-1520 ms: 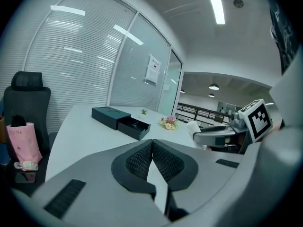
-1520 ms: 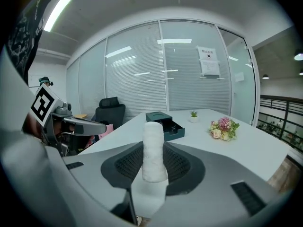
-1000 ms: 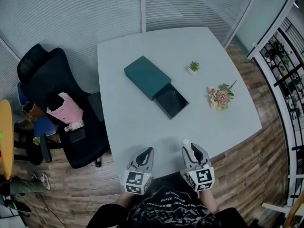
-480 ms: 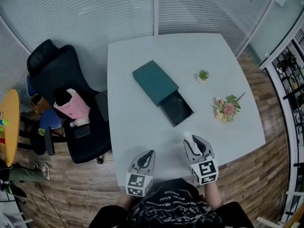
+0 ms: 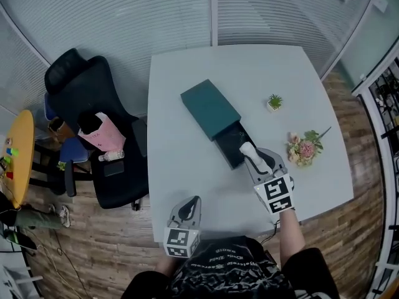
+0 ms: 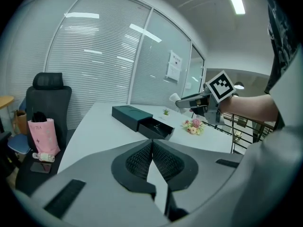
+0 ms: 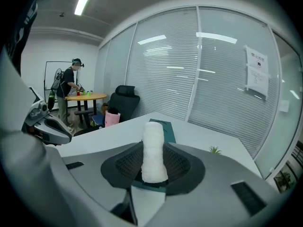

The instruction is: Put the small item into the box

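Note:
A dark teal box (image 5: pixel 211 108) lies on the white table (image 5: pixel 187 167), its drawer (image 5: pixel 234 143) pulled out toward me and open. My right gripper (image 5: pixel 250 156) is shut on a small white roll (image 5: pixel 247 151) and hovers at the drawer's near right corner. In the right gripper view the roll (image 7: pixel 153 150) stands upright between the pads, with the box (image 7: pixel 168 128) behind it. My left gripper (image 5: pixel 189 209) hangs at the table's front edge, shut and empty. From the left gripper view I see the box (image 6: pixel 131 115), the drawer (image 6: pixel 154 128) and the right gripper (image 6: pixel 189 100).
A small potted plant (image 5: pixel 274 101) and a bunch of pink flowers (image 5: pixel 303 148) lie right of the box. A black office chair (image 5: pixel 87 104) with a pink bag (image 5: pixel 101 134) stands left of the table. Farther off, a person (image 7: pixel 66 91) stands by a yellow round table (image 7: pixel 85 97).
My right gripper has carried the white roll from the table's front edge forward to the open drawer. The left gripper has stayed in place.

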### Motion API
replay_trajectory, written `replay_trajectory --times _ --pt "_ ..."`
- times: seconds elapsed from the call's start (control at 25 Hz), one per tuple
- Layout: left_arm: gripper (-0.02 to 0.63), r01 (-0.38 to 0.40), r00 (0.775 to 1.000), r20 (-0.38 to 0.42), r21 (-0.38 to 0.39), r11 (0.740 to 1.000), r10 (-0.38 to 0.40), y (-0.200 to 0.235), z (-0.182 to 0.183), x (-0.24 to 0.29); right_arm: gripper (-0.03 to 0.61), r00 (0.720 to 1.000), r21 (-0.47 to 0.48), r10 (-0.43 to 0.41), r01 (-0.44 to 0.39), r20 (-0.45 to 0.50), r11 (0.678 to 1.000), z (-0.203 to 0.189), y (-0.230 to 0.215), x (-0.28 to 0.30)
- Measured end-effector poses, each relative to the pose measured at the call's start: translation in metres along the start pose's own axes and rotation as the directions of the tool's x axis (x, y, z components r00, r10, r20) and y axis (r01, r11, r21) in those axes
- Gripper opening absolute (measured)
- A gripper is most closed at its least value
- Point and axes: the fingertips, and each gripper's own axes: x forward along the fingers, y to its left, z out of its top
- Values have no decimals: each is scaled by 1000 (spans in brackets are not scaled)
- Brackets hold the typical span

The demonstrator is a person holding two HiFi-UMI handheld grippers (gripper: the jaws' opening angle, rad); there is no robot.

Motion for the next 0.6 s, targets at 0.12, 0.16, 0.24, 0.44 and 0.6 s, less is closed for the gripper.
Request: replay_trajectory --times 0.12,0.16,0.24,0.44,0.6 --pt "20 -20 1000 -1 -9 1000 20 3 2 2 137 998 -59 38 -40 -49 997 3 -6 21" --pt "20 -25 1000 -2 -10 1000 25 3 2 3 137 997 -78 51 -56 -65 995 2 -7 28" --pt "20 -31 1000 -5 -8 999 31 2 1 5 137 993 -107 74 -84 -91 991 0 -10 44" --pt "20 -52 998 -36 -8 999 52 7 -9 11 137 970 -172 132 -169 -204 971 -17 -16 84" --pt "20 -63 997 -53 -10 998 62 15 -9 15 138 941 -249 155 -234 -299 940 -31 -13 113"
